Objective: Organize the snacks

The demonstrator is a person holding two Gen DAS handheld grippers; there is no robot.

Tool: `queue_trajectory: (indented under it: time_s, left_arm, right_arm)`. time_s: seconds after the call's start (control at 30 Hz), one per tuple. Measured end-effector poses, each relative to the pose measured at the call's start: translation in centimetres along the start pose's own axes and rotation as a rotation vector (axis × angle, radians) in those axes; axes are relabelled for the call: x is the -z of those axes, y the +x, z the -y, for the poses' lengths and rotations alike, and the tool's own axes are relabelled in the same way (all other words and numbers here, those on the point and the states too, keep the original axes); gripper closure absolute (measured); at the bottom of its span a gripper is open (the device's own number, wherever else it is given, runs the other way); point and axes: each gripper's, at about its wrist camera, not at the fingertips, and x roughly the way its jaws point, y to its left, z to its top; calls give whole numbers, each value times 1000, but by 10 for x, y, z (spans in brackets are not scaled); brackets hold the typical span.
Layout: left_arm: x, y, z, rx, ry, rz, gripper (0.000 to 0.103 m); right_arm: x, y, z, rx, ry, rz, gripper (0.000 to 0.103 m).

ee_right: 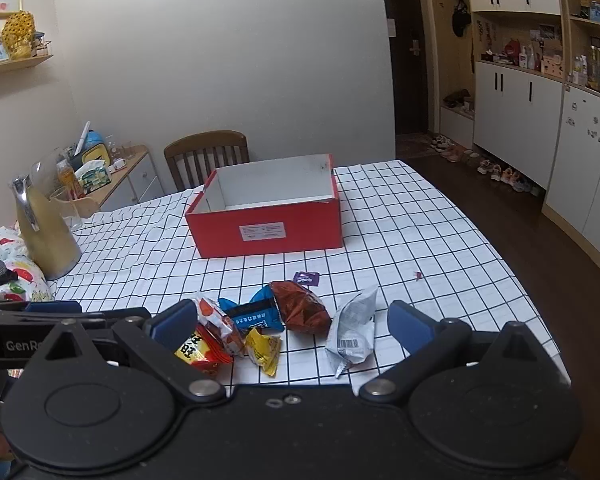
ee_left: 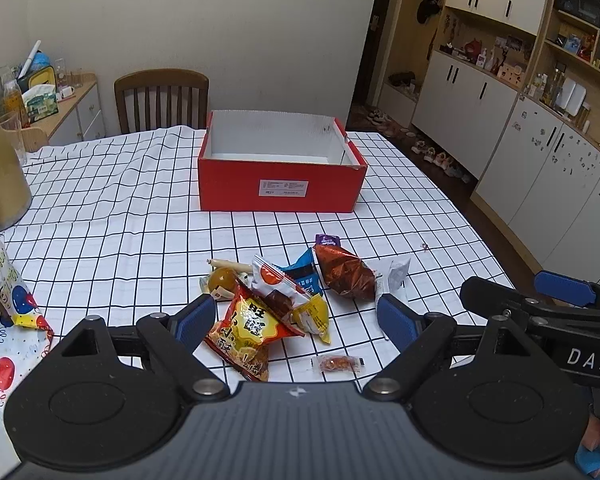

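Observation:
An empty red box with a white inside stands on the checked tablecloth, beyond a heap of snack packets. In the left wrist view the heap holds an orange-red bag, a white and red packet, a blue packet, a brown bag, a yellow packet and a small sweet. My left gripper hovers open over the heap, touching nothing. My right gripper is also open above the brown bag and the silver packet.
A wooden chair stands behind the table. A yellow jug and a balloon-print bag lie at the left. The table's right edge drops to a dark floor before white cabinets. A small purple packet lies apart.

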Motion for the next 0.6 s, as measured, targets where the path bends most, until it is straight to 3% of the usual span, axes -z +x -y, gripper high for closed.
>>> queue_trajectory:
  time_s: [0.33, 0.6]
  left_arm:
    - [-6, 25, -13, -19, -15, -36, 15]
    - [-11, 58, -41, -50, -27, -31, 15]
  right_arm:
    - [-3, 19, 0, -22, -6, -36, 1]
    - [-8, 52, 20, 16, 8, -60, 3]
